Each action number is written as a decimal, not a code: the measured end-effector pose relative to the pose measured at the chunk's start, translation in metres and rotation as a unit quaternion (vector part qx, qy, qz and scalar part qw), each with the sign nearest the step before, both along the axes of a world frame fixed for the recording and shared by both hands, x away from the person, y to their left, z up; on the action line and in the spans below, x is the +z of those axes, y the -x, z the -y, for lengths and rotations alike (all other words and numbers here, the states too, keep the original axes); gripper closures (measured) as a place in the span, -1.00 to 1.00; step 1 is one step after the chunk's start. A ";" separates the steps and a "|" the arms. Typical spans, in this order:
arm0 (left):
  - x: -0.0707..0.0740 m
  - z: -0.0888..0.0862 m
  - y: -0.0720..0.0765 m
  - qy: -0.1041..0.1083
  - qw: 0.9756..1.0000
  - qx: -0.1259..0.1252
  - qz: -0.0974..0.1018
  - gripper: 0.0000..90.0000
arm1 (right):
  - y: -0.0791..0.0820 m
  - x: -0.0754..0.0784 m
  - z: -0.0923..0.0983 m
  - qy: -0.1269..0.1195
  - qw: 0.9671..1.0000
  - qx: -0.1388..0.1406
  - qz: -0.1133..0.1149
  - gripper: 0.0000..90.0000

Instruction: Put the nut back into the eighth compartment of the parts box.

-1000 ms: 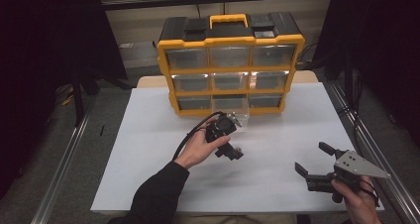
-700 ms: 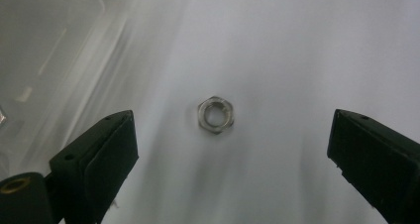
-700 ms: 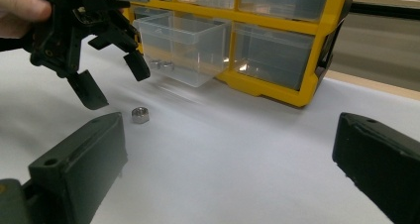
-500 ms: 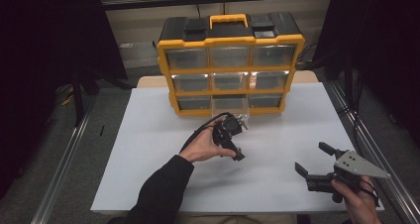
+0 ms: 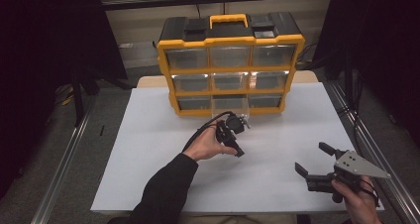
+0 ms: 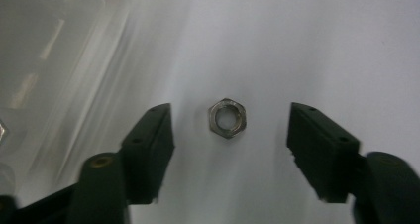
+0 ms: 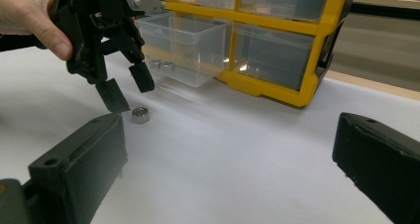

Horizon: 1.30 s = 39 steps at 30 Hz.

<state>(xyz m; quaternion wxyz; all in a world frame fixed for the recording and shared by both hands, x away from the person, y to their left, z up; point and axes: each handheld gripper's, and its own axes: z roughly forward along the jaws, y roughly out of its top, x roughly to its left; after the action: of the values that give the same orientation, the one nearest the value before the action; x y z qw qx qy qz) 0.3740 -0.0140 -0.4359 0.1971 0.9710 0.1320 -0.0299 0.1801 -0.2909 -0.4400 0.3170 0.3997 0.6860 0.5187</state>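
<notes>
Nut (image 6: 227, 117) — bare steel, unmarked — lies between left tool's (image 6: 230, 149) closing jaws.

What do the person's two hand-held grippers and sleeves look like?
Both are black with two blocky jaws. The left hand-held gripper trails a black cable; the right hand-held gripper carries a grey three-cornered plate with small holes. A dark sleeve covers the left forearm.

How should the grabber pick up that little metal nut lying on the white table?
Come straight down from above and pinch the hex nut across two opposite flat sides. It lies flat on the white table, hole up, so its faces give the pads something square to press. The left gripper already straddles it; its jaws have just been closing but do not touch it.
</notes>
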 end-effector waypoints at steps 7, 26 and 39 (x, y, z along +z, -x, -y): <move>-0.006 0.004 -0.002 -0.013 1.000 -0.009 -0.012 0.10 | 0.000 0.000 0.000 0.002 1.000 0.003 -0.004 -1.00; -0.015 0.014 -0.003 -0.039 0.999 -0.034 -0.002 0.54 | 0.000 0.000 0.000 0.002 1.000 0.005 -0.003 -1.00; -0.014 0.013 -0.002 -0.040 0.998 -0.047 0.005 0.56 | 0.000 -0.001 0.000 0.000 1.000 0.003 -0.003 -1.00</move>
<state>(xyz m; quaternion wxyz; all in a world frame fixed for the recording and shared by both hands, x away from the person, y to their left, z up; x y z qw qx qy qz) 0.3761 -0.0266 -0.4503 0.1569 0.9834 0.0864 -0.0292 0.1800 -0.2907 -0.4406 0.3136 0.3994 0.6878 0.5187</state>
